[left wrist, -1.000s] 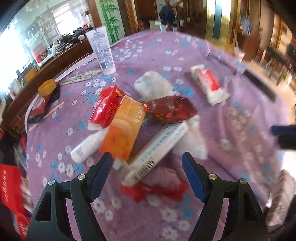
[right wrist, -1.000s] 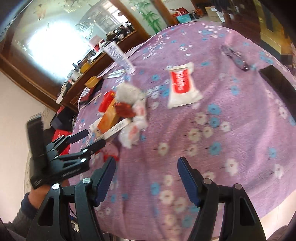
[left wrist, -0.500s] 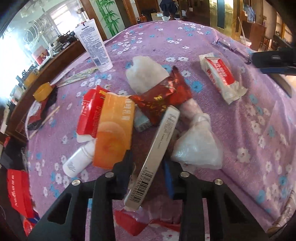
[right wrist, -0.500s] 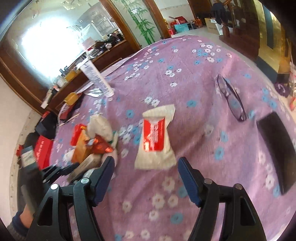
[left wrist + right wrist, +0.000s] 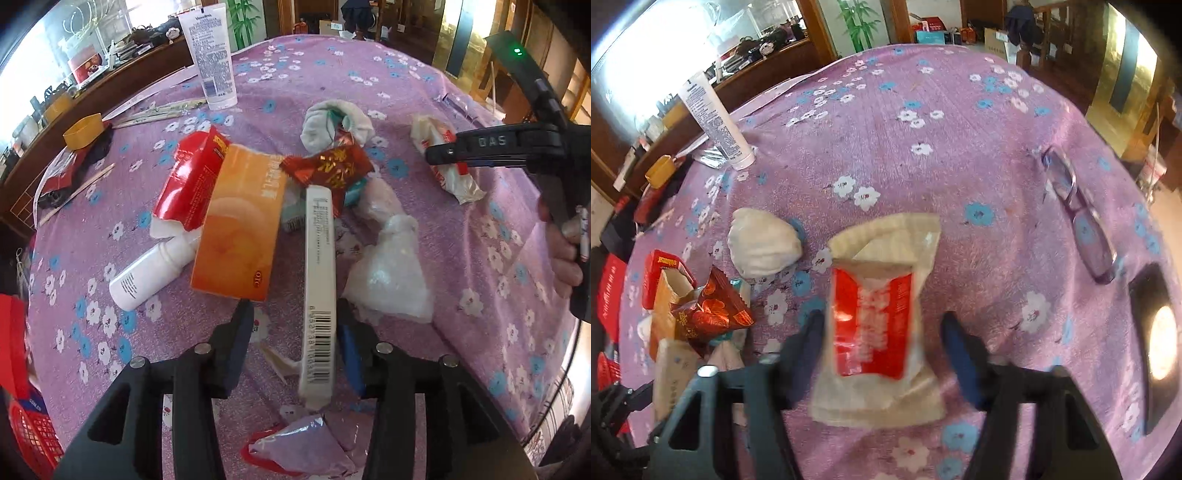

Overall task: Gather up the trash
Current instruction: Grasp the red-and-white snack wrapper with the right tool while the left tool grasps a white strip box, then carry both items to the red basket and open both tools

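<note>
The long white barcoded box (image 5: 319, 295) lies in the trash pile just left of the red-labelled tissue pack (image 5: 877, 321). The left gripper (image 5: 293, 325) has just been opening; a gap shows beside its left pad, so the box is straddled, not pinched. The right gripper (image 5: 881, 332), just closing, brackets the pack without pressing it. Each should be centred before squeezing.

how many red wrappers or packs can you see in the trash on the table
3: a red carton at the pile's left, a dark red foil wrapper at its middle, and a red-and-white packet lying apart between the right tongs. More may hide underneath.
</note>
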A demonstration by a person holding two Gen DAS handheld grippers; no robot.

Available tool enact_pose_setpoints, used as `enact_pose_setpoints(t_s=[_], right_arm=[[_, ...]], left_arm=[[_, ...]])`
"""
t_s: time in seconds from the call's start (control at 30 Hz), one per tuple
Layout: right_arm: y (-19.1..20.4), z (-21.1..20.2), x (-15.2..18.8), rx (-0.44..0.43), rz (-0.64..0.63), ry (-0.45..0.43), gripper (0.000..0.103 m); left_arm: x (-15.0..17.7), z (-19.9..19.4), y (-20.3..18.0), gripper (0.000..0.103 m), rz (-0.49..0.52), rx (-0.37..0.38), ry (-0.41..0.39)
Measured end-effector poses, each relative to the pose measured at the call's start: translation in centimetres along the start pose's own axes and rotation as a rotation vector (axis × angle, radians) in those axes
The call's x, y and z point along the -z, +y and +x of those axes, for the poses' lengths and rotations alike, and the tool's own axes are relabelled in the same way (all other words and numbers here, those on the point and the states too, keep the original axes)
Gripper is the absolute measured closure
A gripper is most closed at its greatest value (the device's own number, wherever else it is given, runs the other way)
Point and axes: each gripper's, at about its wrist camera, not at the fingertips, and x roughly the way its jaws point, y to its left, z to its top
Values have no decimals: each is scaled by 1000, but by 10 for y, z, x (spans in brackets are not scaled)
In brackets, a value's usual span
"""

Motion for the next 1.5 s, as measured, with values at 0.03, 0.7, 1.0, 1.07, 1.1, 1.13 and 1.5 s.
enact_pose_setpoints(t_s=[0.03, 0.7, 1.0, 1.07, 1.1, 1.13, 1.5], right_arm=[[-1, -2, 2, -1, -2, -6, 55], [16, -96, 81, -208, -58, -107, 58], [91, -108, 113, -269, -172, -84, 57], [108, -109, 117, -280, -187, -81, 57], [116, -109, 118, -281, -200, -79, 57], [128, -111, 119, -286, -221, -79, 57], [249, -110, 147, -368, -386, -46, 57]], left_arm=[[0, 3, -2, 60, 2, -9, 8], [22, -44, 1, 85, -202, 50, -109], [64, -95, 25, 85, -257, 77, -188], [74, -105, 41, 85, -281, 79, -206], [77, -108, 47, 85, -291, 83, -211], [83, -113, 56, 85, -312, 86, -221], [155, -165, 140, 85, -427, -33, -289]])
